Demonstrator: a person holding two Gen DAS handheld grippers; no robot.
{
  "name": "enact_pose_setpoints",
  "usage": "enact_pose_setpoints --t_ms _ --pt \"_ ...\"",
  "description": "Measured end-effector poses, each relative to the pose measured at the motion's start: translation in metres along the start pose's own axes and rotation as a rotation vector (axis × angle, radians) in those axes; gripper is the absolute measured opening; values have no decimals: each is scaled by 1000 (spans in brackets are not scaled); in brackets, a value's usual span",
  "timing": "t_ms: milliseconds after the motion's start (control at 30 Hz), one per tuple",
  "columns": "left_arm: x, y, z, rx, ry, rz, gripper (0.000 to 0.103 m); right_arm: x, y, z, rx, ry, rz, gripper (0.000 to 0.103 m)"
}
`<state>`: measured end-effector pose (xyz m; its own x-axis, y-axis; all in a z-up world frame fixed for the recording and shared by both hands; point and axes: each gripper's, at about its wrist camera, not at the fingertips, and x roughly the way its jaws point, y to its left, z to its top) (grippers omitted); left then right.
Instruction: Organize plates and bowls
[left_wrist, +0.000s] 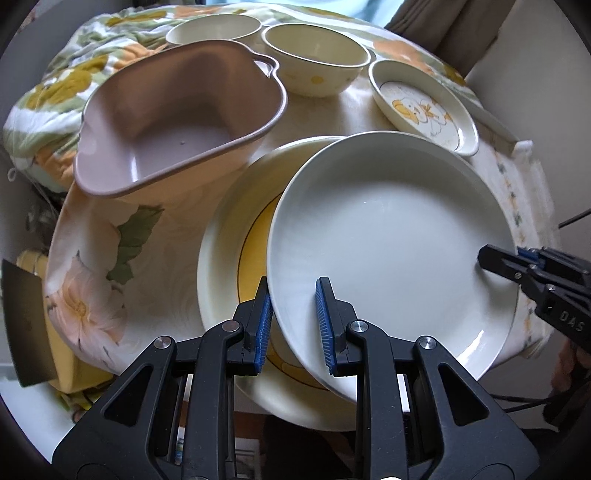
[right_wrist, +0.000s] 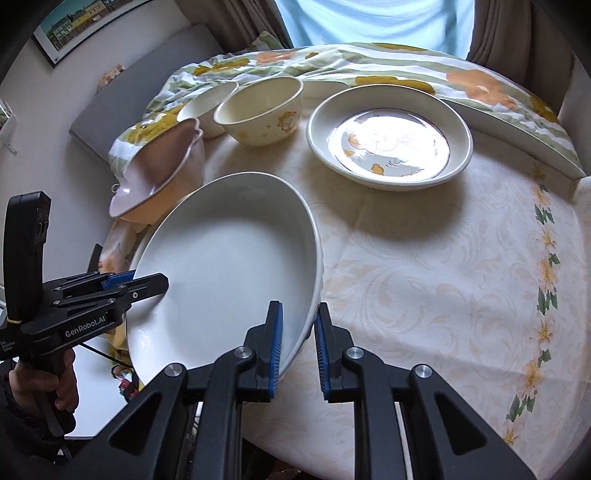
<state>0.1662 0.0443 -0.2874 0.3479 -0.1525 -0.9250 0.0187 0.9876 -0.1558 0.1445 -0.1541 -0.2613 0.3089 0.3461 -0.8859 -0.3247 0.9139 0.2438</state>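
— What do the right gripper (right_wrist: 298, 339) jaws hold?
— The white plate's (right_wrist: 225, 266) near rim, pinched; the plate tilts above the bench (right_wrist: 424, 277).
— And its far side?
— The left gripper (right_wrist: 147, 282) clamps the rim there.
— Behind it?
— A pink bowl (right_wrist: 162, 173), two cream bowls (right_wrist: 258, 110) and a patterned plate (right_wrist: 391, 140).

Both grippers are black plastic, left gripper (left_wrist: 292, 325) and right gripper (right_wrist: 298, 347), with ribbed blue pads, silver rivets and triangular cut-outs; at lower left of the right view, white "GenRobot.AI" lettering, small screws, a dark sleeve
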Motion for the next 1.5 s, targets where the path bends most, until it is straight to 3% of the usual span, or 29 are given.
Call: enact_pose_setpoints --t_ms 300,667,1100,1500 --pt "5 -5 1 44 -7 69 20 4 12 -4 -43 -2 -58 16" --pt "3 -27 -5 199 -67 285 20 12 25 -6 -90 8 -121 16" --pt "-4 -29 -8 233 -94 376 20 21 42 -6 -143 6 -220 16" --pt "-7 -26 -9 216 -101 389 20 22 45 -6 -155 11 -246 16"
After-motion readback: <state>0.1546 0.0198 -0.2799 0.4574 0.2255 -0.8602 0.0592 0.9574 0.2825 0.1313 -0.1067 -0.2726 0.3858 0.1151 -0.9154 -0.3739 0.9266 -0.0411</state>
